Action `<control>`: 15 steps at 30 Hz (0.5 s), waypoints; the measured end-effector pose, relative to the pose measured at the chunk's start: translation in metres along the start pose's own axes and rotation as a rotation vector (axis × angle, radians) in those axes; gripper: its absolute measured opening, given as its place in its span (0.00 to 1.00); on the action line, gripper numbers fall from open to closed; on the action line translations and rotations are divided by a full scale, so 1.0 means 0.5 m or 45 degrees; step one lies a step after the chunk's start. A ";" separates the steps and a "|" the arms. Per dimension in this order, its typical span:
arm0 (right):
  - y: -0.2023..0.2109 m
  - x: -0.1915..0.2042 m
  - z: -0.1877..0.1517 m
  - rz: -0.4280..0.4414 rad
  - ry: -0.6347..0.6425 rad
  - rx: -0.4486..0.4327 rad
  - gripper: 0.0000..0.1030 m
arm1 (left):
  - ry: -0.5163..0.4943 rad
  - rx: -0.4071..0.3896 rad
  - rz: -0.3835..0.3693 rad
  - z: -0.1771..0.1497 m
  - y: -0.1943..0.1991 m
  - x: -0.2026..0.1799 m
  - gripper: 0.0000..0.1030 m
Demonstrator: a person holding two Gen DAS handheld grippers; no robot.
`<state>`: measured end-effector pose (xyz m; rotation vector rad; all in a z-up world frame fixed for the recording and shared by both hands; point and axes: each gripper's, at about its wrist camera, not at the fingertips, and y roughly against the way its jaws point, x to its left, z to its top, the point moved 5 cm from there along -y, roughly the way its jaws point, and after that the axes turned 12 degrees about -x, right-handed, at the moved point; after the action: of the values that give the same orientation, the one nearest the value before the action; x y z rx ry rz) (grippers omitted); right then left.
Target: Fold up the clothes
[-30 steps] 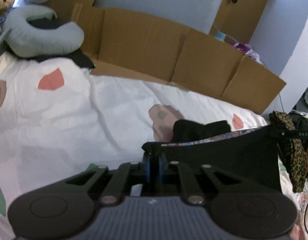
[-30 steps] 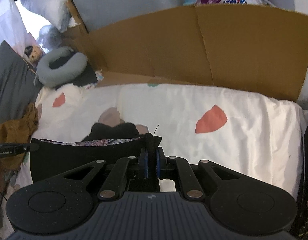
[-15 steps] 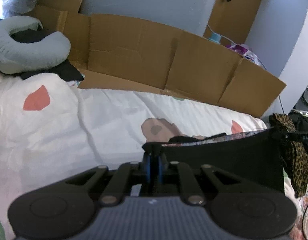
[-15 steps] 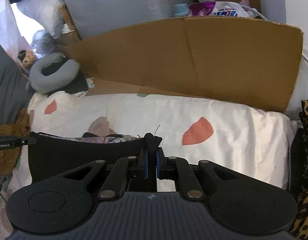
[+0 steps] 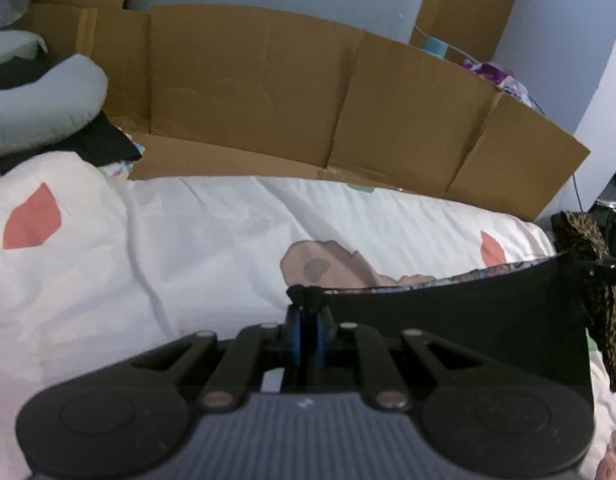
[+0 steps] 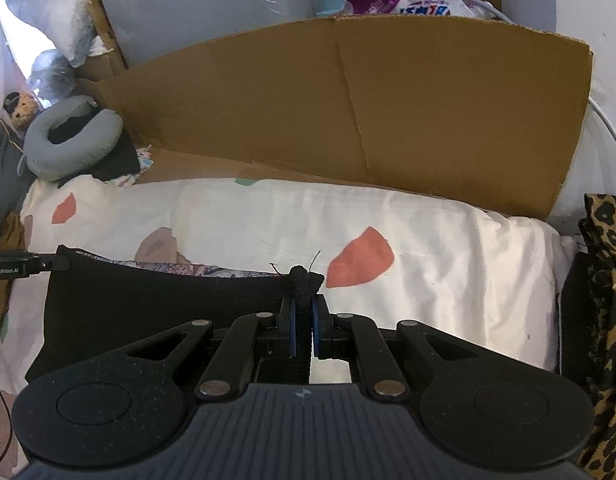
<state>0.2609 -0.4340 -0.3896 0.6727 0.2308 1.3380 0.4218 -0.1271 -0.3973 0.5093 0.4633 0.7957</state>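
White bedspread [image 6: 268, 216] with coloured patches covers the bed; flattened cardboard [image 6: 348, 112] stands along its far edge, a grey neck pillow [image 6: 68, 136] at the far left. A black garment [image 6: 148, 300] hangs stretched above the bedspread, one top corner pinched by the left gripper [image 5: 306, 312], the other by the right gripper [image 6: 302, 304]

Two downward wrist views, shared bed [image 5: 188, 248]
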 end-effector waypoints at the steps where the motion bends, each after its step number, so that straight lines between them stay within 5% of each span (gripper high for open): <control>1: -0.001 -0.002 -0.001 -0.006 0.003 0.003 0.06 | 0.000 0.003 -0.002 0.000 -0.007 0.000 0.08; 15: -0.060 -0.031 -0.040 -0.072 -0.003 0.088 0.06 | -0.001 0.090 -0.014 -0.038 -0.100 0.018 0.07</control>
<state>0.2712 -0.4446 -0.4261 0.7210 0.2931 1.2796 0.4440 -0.1450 -0.4432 0.5722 0.4943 0.7706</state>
